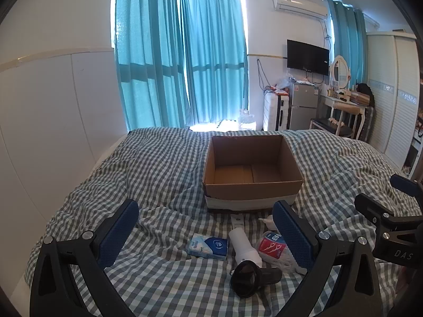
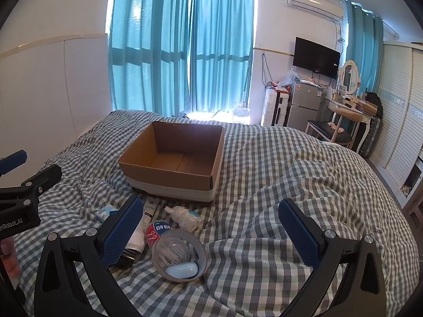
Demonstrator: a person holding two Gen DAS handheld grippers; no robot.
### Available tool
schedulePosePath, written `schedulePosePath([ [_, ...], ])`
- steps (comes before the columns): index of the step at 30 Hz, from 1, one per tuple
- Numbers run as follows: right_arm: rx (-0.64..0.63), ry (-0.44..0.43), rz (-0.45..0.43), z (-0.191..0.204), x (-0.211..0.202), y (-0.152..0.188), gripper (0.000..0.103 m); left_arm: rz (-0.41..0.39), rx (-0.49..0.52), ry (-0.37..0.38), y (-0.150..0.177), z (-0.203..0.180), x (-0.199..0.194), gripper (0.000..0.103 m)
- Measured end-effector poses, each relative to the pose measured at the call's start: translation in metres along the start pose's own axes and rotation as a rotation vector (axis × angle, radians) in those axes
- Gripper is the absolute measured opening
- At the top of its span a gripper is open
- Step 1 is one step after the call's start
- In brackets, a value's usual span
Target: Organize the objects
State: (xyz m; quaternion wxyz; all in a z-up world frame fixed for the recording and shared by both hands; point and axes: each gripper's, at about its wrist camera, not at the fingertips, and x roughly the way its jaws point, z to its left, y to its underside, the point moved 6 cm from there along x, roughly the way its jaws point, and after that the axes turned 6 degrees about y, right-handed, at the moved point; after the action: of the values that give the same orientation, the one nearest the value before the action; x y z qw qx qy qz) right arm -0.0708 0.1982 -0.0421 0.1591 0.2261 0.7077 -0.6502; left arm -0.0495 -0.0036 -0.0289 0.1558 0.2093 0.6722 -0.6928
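An empty cardboard box (image 1: 253, 182) (image 2: 171, 169) sits on the checked bed. In front of it lie a blue tissue pack (image 1: 208, 246) (image 2: 105, 212), a white tube with a black cap (image 1: 244, 248) (image 2: 136, 237), a red-labelled round container (image 1: 272, 245) (image 2: 157, 231), a small white bottle (image 2: 185, 215) (image 1: 265, 220), and a tape roll (image 2: 179, 255) with a pale blue oval case (image 2: 182, 269) inside it. My left gripper (image 1: 206, 227) is open above the items. My right gripper (image 2: 211, 227) is open above the tape roll and bedding.
The bed cover (image 2: 290, 174) is rumpled, with folds to the right. Blue curtains (image 1: 182, 58), a fridge (image 1: 304, 105), a TV (image 1: 308, 56), a dressing table (image 1: 343, 103) and a wardrobe (image 1: 394, 92) stand beyond the bed.
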Motion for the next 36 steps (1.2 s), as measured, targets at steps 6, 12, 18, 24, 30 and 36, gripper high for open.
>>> schedulePosePath([
  [6,-0.002,-0.004,0.001,-0.001,0.0,0.002,0.103,-0.005,-0.003,-0.003,0.0,0.001,-0.001,0.103],
  [12,-0.002,-0.001,0.002,-0.001,0.0,0.003,0.103,-0.007,-0.004,-0.002,0.001,0.001,-0.002,0.103],
  [18,-0.001,-0.003,-0.002,0.0,0.001,0.003,0.103,-0.015,0.004,0.002,0.003,-0.001,-0.003,0.103],
  [24,0.003,-0.002,-0.014,0.0,-0.003,0.002,0.103,-0.026,0.014,0.007,0.0,-0.004,-0.007,0.103],
  [30,0.008,-0.013,-0.025,-0.001,-0.01,-0.001,0.103,-0.04,-0.002,0.03,-0.004,-0.006,-0.013,0.103],
  [36,0.014,-0.03,-0.015,-0.001,-0.01,-0.002,0.103,-0.015,-0.001,0.035,0.0,-0.009,-0.007,0.103],
])
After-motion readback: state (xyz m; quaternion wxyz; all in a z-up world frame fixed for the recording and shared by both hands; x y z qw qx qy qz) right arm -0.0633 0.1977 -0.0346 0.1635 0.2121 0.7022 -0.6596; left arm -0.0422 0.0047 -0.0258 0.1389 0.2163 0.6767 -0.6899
